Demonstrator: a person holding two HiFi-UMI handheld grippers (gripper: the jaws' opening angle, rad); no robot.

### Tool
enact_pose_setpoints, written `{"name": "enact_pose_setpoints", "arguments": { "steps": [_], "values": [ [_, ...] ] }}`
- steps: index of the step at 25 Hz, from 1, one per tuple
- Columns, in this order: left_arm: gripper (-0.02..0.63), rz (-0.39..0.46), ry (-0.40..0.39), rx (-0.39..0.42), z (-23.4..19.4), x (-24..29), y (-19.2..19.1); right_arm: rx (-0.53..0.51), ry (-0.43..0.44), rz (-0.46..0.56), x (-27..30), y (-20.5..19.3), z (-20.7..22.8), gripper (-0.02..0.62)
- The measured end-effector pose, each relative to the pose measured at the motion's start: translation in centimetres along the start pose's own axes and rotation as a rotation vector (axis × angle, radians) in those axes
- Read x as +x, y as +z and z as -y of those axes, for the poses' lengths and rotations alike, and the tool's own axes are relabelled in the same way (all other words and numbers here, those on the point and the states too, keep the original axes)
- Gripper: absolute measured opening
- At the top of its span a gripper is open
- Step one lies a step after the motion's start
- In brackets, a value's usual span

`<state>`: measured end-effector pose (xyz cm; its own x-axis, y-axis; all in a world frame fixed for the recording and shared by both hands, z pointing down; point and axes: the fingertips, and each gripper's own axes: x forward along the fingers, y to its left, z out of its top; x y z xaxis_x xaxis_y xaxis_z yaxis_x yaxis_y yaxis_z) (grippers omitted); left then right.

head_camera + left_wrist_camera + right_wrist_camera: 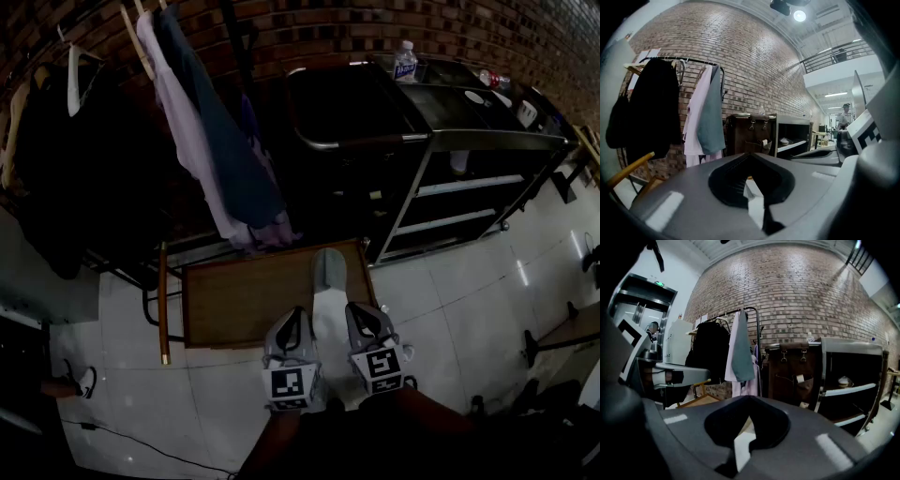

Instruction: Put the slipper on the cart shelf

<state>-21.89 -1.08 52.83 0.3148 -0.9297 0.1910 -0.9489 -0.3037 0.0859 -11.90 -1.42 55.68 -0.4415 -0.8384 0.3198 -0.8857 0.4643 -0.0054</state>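
Note:
A pale grey slipper point(328, 269) lies on the right part of a low wooden table point(234, 305), toe pointing away from me. The black metal cart point(469, 141) with its open shelves point(469, 186) stands behind it to the right, against the brick wall. My left gripper point(296, 313) and right gripper point(360, 308) hover side by side over the table's near edge, just short of the slipper's heel. Both have their jaws together with nothing between them. In the left gripper view point(750, 187) and the right gripper view point(740, 437) the jaws meet, and the cart point(843, 380) shows ahead.
A clothes rack with a pink and a blue garment point(216, 141) hangs over the table's far side; dark coats point(56, 159) hang to the left. A water bottle point(405, 61) stands on the cart's top. A wooden chair arm point(162, 305) is left of the table. White tiled floor point(450, 300) lies to the right.

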Motion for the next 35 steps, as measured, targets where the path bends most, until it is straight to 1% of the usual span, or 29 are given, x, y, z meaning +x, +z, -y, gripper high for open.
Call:
{"name": "enact_pose_setpoints", "arguments": {
  "steps": [3, 6, 8, 9, 10, 11, 14, 15, 18, 20, 22, 25, 29, 32, 35],
  "values": [
    [0.015, -0.020, -0.004, -0.009, -0.1, 0.3, -1.4, 0.029, -0.037, -0.061, 0.7, -2.0, 1.0, 0.003],
    [0.015, -0.031, -0.016, -0.022, 0.2, 0.0, -2.2, 0.075, -0.039, -0.140, 1.0, -4.8, 1.3, 0.004],
    [0.015, -0.044, -0.017, -0.023, 0.2, -0.4, -3.1, 0.123, -0.027, -0.194, 0.9, -6.9, 1.2, 0.070],
    [0.015, -0.052, -0.015, -0.023, 0.1, -0.6, -3.5, 0.150, -0.022, -0.220, 0.8, -8.0, 1.2, 0.077],
    [0.015, -0.060, -0.014, -0.026, 0.1, -0.8, -3.9, 0.180, -0.018, -0.246, 0.8, -9.1, 1.2, 0.106],
    [0.015, -0.069, -0.012, -0.033, 0.1, -1.0, -4.3, 0.215, -0.012, -0.272, 0.7, -10.1, 1.2, 0.117],
    [0.015, -0.080, -0.008, -0.049, -0.1, -1.4, -5.1, 0.362, 0.006, -0.347, 0.7, -13.0, 0.9, 0.138],
    [0.015, -0.078, -0.005, -0.046, -0.2, -1.5, -5.2, 0.431, 0.010, -0.374, 0.7, -14.1, 0.8, 0.138],
    [0.015, -0.072, 0.005, -0.046, -0.5, -1.7, -5.3, 0.653, 0.029, -0.440, 0.7, -16.8, 0.4, 0.169],
    [0.015, -0.074, 0.010, -0.047, -0.6, -1.8, -5.3, 0.785, 0.056, -0.456, 1.1, -17.6, -0.2, 0.187],
    [0.015, -0.075, 0.019, -0.047, -0.9, -2.0, -5.4, 0.883, 0.062, -0.482, 1.3, -18.9, -0.5, 0.202],
    [0.015, -0.078, 0.028, -0.051, -1.3, -2.3, -5.4, 0.970, 0.038, -0.518, 1.7, -21.4, -0.2, 0.216],
    [0.015, -0.091, 0.021, -0.049, -1.2, -2.4, -5.9, 1.095, 0.030, -0.518, 2.6, -22.8, -0.4, 0.225],
    [0.015, -0.094, 0.017, -0.044, -1.0, -2.4, -6.1, 1.150, 0.031, -0.512, 3.7, -23.2, -0.6, 0.225],
    [0.015, -0.096, 0.020, -0.041, -1.0, -2.6, -6.2, 1.163, 0.032, -0.517, 4.3, -23.2, -0.8, 0.224]
  ]
}}
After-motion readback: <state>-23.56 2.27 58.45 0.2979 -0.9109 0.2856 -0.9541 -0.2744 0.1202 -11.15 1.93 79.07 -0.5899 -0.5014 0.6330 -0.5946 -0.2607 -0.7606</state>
